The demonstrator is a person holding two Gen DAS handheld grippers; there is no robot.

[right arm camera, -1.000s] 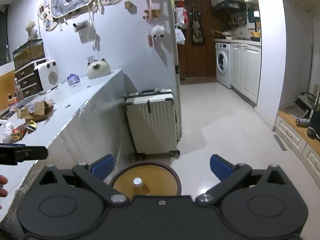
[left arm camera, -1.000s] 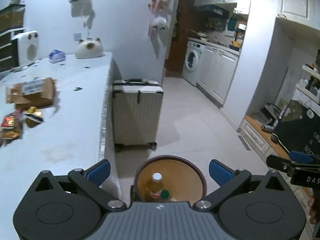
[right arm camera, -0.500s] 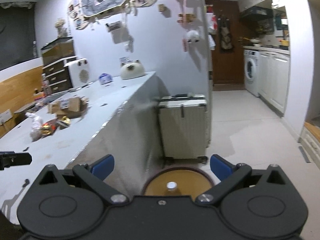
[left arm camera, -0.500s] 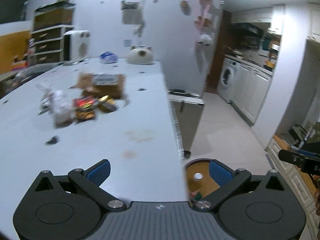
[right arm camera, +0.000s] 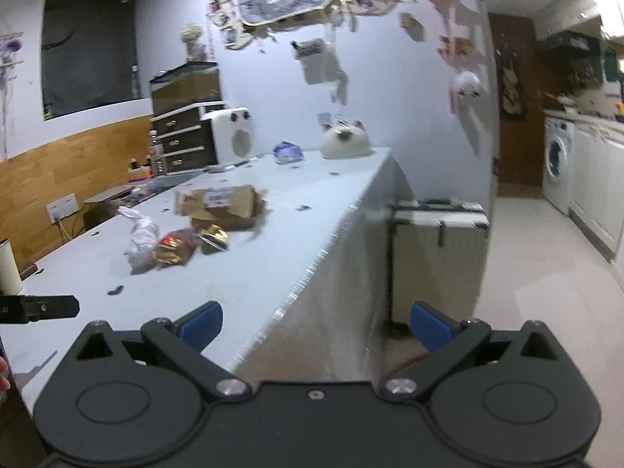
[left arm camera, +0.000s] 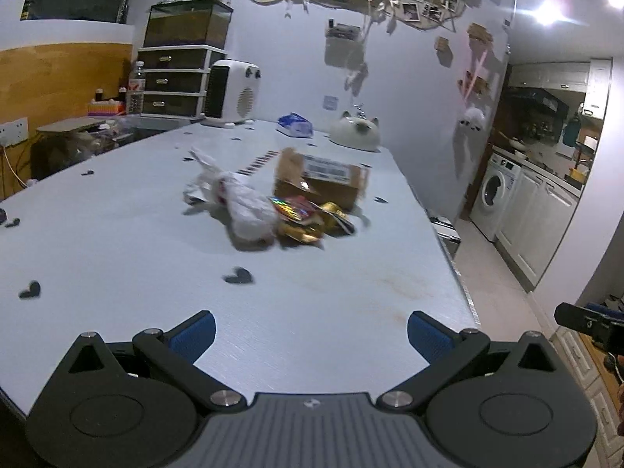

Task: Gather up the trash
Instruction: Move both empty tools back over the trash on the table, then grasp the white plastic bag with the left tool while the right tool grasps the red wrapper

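Approach step: both grippers, left (left arm camera: 311, 329) and right (right arm camera: 315, 319), gape empty; next, reach the mid-frame snack wrappers (left arm camera: 308, 218) on the table (left arm camera: 117, 241).

Bare table (left arm camera: 117, 241) is lying open between near edge and trash pile (left arm camera: 273, 210); cardboard box (left arm camera: 323, 179) is blocking passage just behind it, far side.

Empty, wide-spread right tool (right arm camera: 315, 321) over table edge (right arm camera: 312, 273), trash pile (right arm camera: 175, 247) well beyond.
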